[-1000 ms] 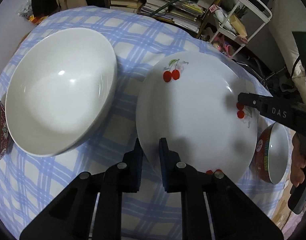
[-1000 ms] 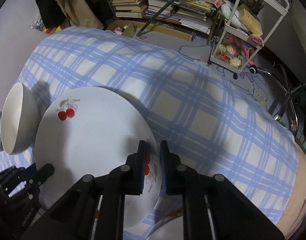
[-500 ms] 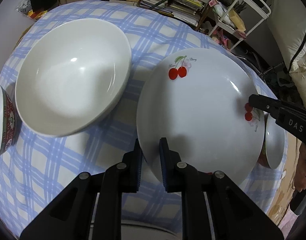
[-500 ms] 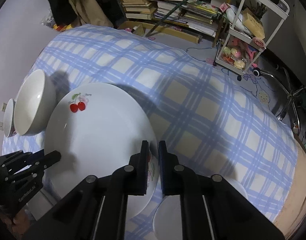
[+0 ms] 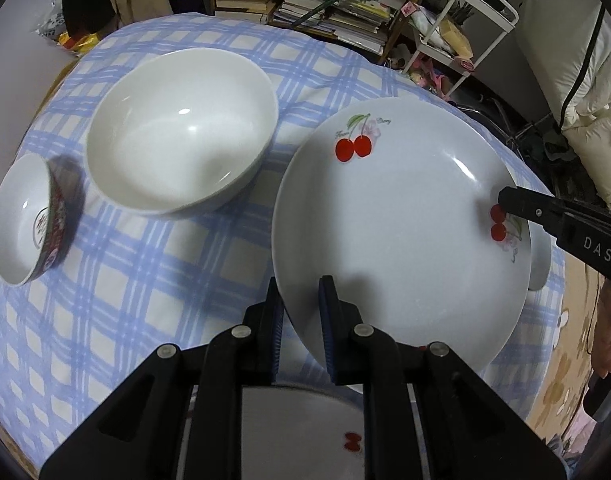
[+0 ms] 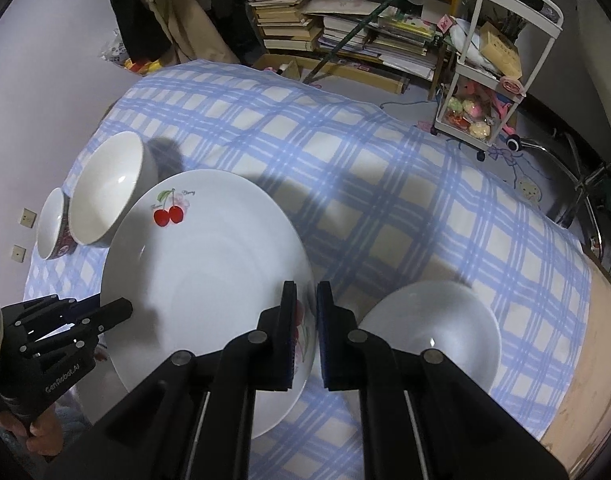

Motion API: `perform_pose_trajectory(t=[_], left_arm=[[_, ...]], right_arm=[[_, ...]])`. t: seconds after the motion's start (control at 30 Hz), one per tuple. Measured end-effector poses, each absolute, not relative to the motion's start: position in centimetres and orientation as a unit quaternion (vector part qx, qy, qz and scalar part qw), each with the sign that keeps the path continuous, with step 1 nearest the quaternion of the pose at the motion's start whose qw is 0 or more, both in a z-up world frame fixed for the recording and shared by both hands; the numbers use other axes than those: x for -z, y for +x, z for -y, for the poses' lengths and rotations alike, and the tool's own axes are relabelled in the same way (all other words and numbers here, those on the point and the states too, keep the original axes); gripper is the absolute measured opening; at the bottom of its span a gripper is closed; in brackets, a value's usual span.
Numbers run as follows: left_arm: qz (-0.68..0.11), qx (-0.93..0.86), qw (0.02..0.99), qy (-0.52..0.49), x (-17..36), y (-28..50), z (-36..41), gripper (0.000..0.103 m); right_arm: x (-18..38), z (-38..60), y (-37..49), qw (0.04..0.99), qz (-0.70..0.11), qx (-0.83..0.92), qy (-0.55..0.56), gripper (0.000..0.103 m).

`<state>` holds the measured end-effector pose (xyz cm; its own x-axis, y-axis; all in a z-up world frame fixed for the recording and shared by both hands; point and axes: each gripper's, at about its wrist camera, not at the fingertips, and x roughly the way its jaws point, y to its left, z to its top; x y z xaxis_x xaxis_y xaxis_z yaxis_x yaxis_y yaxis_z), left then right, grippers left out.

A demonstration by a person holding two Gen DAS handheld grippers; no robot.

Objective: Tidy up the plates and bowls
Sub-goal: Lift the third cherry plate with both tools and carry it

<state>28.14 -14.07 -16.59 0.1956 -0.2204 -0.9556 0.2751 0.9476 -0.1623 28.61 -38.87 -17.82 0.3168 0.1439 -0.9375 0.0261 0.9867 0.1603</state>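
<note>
A white plate with cherry prints [image 5: 401, 240] [image 6: 205, 280] hangs above the blue checked tablecloth [image 5: 145, 280], held from both sides. My left gripper [image 5: 299, 292] is shut on its near left rim. My right gripper [image 6: 305, 296] is shut on the opposite rim beside a cherry print, and its finger shows in the left wrist view [image 5: 513, 200]. A large white bowl [image 5: 181, 132] [image 6: 109, 192] and a small red-patterned bowl [image 5: 25, 220] [image 6: 53, 224] stand to the left. Another bowl [image 6: 429, 340] sits under the plate's right side.
A second cherry plate [image 5: 305, 432] lies below my left gripper, partly hidden by it. Stacked books and shelves [image 6: 345, 20] and a white trolley [image 6: 497, 60] stand beyond the table's far edge. The far half of the cloth [image 6: 345, 160] is bare.
Both grippers have risen with the plate between them, and the table looks farther away. The second plate under my left gripper and the bowl on the right have come into view.
</note>
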Motion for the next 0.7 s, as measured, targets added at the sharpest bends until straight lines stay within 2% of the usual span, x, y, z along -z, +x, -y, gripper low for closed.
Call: perform_pose_trajectory(t=[0.7], left_arm=[[-0.599, 0.144, 0.787, 0.038, 12.9, 22.5, 6.8, 0.017]], right_arm=[[15.3, 32.3, 22.7, 0.817, -0.565, -0.061, 0.099, 0.011]])
